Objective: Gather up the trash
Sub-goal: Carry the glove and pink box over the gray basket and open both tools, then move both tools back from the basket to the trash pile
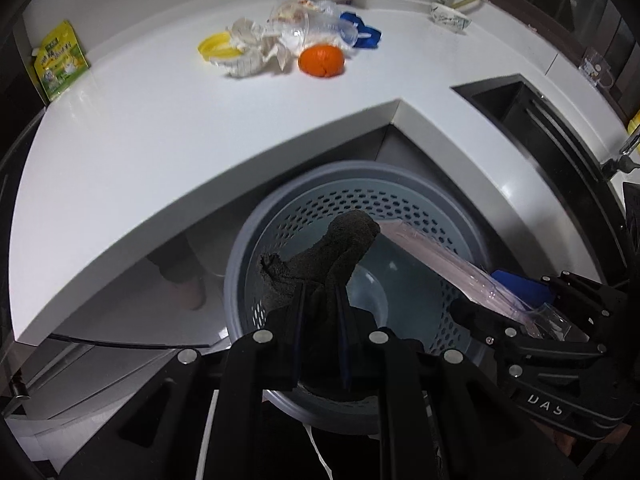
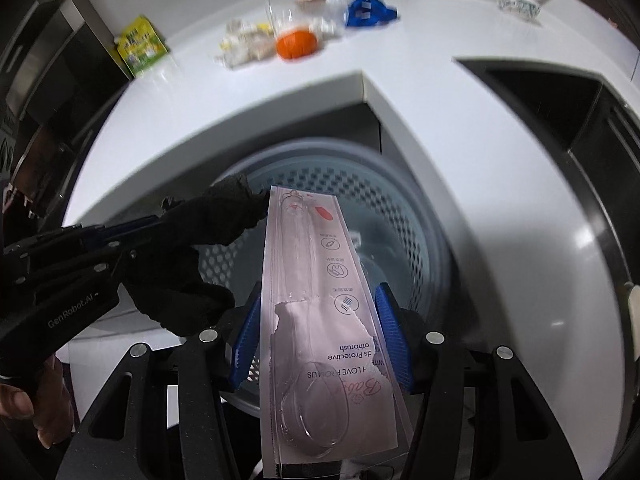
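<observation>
Blurred trash pile (image 2: 280,36) on countertop (image 2: 420,92)

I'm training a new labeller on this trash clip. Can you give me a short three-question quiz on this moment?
1. True or false: the left claw is shut on a dark grey fabric glove.
2. What does the right claw grip? A) round orange fruit B) pink toothbrush blister pack C) blue plastic piece
3. What lies directly below both claws?

Key: 1 true. 2 B, the pink toothbrush blister pack. 3 the grey perforated plastic bin.
</observation>
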`<state>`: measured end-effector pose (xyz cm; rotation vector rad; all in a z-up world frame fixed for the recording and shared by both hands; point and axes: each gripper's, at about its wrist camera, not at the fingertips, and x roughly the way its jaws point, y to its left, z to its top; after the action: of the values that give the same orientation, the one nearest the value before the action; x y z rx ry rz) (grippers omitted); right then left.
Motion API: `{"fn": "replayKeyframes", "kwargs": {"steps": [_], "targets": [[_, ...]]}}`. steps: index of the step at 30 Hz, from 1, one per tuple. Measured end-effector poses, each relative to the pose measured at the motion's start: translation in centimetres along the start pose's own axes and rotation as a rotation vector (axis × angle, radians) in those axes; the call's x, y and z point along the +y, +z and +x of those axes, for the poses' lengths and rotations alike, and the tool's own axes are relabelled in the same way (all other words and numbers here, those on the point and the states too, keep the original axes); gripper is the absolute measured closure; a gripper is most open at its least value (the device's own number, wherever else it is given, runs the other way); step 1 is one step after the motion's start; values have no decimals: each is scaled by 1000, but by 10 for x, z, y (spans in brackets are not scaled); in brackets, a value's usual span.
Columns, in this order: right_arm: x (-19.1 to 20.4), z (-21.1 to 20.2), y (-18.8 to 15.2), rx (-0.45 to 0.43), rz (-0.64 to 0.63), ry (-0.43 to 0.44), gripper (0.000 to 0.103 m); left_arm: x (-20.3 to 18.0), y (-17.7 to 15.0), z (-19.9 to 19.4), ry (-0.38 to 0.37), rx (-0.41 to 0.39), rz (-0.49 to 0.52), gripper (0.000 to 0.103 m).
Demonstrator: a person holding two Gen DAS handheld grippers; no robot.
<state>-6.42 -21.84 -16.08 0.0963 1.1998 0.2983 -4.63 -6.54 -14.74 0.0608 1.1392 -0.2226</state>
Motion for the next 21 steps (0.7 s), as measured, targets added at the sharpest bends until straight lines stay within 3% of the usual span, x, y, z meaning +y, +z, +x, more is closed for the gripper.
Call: {"fn": "replayKeyframes", "kwargs": {"steps": [4, 8, 13, 16, 21], "targets": [[-4, 17, -1, 52, 26, -16, 50, 2, -4, 18, 8, 34, -5, 87], [-5, 26, -2, 74, 31, -27, 49, 5, -6, 25, 15, 47, -15, 79], [-5, 25, -2, 80, 32, -26, 49, 10, -2, 18, 36, 0, -10, 48], [-6, 22, -1, 71, 37, -32, 43, 12, 1, 14, 45, -9, -12, 48], [-9, 19, 1, 66, 43, -37, 43, 17, 3, 12, 50, -7, -27, 48]]}}
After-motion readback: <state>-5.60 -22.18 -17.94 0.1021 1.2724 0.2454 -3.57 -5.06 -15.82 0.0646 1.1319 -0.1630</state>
